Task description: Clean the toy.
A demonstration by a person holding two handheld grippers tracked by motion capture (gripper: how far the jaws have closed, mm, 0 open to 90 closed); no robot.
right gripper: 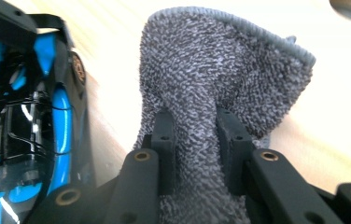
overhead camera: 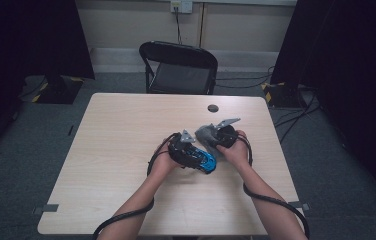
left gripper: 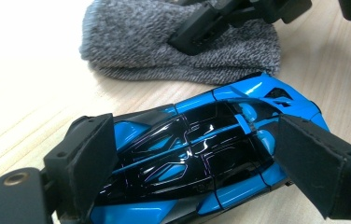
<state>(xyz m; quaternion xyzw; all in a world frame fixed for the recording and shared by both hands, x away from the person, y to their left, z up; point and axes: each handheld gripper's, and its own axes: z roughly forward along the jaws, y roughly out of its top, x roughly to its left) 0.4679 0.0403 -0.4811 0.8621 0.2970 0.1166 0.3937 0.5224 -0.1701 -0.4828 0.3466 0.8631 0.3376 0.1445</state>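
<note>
Left gripper [left gripper: 192, 163]: you had its two padded jaws spread wide, one on each side of the blue and black toy car [left gripper: 201, 154]; whether the pads touched the body I could not tell from the left gripper view.
Right gripper [right gripper: 194, 140]: you had its jaws pinched close together on a fold of the grey knitted cloth [right gripper: 220, 79], which bunched up between them.
Toy car: it lay on the wooden table [overhead camera: 121, 130], near the middle, just left of the cloth and close against it.
Cloth: it rested on the table right of the car, its far end free, its near end held.
Your hands: the left hand [overhead camera: 163, 162] and right hand [overhead camera: 238, 150] sat close together, cables trailing back along your forearms.
Beyond the table: a black folding chair [overhead camera: 178, 67] stood at the far side.
</note>
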